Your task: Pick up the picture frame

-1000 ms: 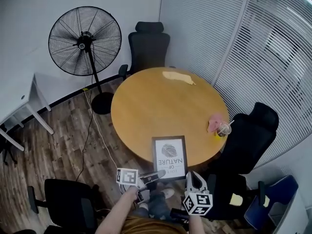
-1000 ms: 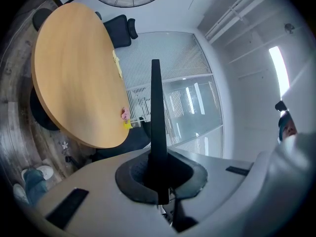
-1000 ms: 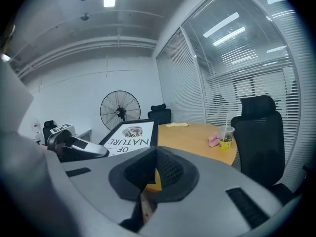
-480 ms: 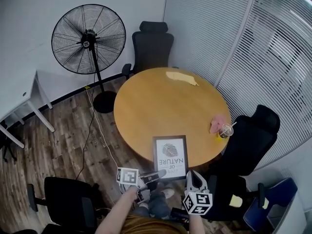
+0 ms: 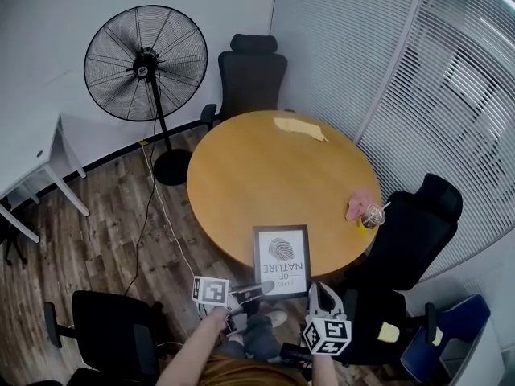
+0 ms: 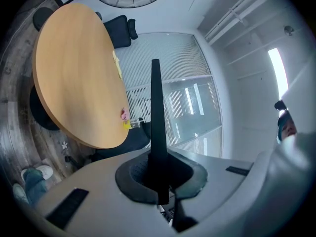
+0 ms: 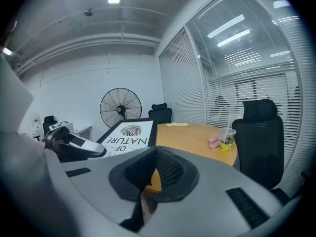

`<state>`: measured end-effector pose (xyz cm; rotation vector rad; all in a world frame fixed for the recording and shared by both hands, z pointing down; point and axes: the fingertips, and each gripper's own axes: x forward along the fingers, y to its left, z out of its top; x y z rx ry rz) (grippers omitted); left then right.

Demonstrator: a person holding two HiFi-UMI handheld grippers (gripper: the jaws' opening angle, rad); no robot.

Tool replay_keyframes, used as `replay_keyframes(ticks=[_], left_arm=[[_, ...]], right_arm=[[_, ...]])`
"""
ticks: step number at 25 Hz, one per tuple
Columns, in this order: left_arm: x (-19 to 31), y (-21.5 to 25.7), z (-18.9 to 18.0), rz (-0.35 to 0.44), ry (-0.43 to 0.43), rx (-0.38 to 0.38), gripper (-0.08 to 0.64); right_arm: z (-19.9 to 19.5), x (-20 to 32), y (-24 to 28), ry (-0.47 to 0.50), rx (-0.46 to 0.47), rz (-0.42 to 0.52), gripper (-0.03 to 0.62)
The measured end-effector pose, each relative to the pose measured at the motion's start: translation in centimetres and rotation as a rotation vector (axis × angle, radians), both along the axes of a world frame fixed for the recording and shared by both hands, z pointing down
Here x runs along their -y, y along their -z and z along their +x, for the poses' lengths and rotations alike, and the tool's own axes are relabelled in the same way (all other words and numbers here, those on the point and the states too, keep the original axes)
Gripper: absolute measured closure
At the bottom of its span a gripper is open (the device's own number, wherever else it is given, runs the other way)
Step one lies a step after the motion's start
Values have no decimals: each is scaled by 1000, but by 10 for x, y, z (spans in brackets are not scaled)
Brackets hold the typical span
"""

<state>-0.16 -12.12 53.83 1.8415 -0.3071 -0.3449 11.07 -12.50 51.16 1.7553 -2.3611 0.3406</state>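
The left gripper [image 5: 256,289] pinches the picture frame [image 5: 281,260] by its corner overhanging the round table's [image 5: 265,175] near rim, probably for lifting, while the right gripper [image 5: 320,294] hangs alongside, jaws together and empty.

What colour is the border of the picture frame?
Black. The picture frame has a plain black border, clearest in the head view.

Picture frame [image 5: 281,260]: black border, white face, black swirl and lettering. Worktop [image 5: 257,175]: plain honey-orange. Floor [image 5: 105,223]: grey-brown wood planks.
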Motion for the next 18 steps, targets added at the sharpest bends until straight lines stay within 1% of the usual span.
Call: replay_keyframes(ticks=[7,18], left_arm=[[-2,-4,-5,-12,5,1,523],[3,2,-6,6,9,-4,523]], right_arm=[[-5,-1,-4,12,4,-8,580],[-1,3,-1,12,9,4,580]])
